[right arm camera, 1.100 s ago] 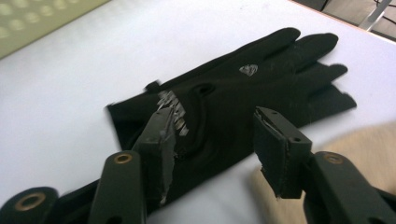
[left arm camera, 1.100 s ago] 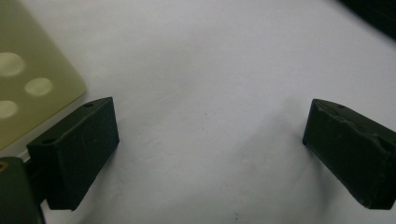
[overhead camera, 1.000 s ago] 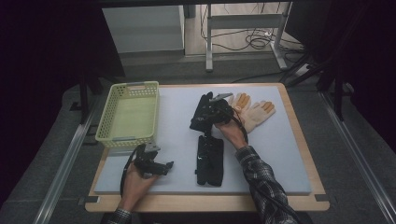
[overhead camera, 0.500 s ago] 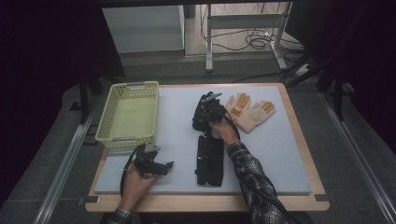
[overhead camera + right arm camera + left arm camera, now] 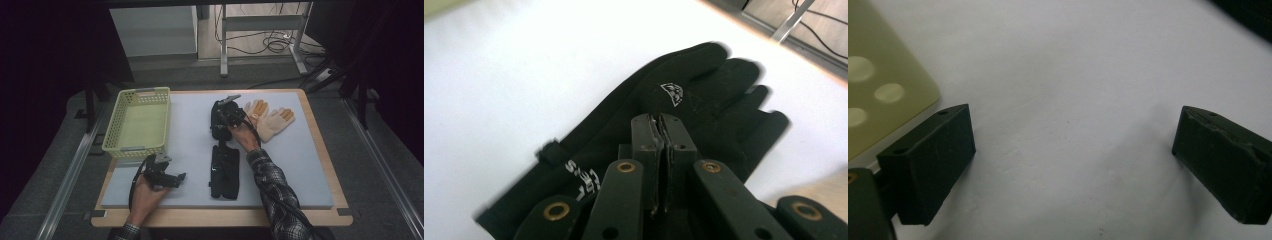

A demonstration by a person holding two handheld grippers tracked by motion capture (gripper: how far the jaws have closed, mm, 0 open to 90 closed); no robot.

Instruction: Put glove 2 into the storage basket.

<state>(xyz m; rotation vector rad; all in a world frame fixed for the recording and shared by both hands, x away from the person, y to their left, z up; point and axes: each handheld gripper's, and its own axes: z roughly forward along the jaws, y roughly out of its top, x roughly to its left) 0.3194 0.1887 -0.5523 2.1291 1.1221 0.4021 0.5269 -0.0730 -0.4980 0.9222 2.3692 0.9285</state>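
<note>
Right gripper view: black glove (image 5: 634, 125) lies flat, white logo on its back.

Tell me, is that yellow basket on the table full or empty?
Empty. The high view looks straight into the yellow basket and shows only its bare floor; the gloves all lie outside it on the table.

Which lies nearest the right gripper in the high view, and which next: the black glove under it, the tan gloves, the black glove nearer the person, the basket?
From the right gripper:
1. Black glove, directly under it.
2. Tan gloves, just to its right.
3. Black glove nearer the person, below it.
4. Basket, far left.
</note>
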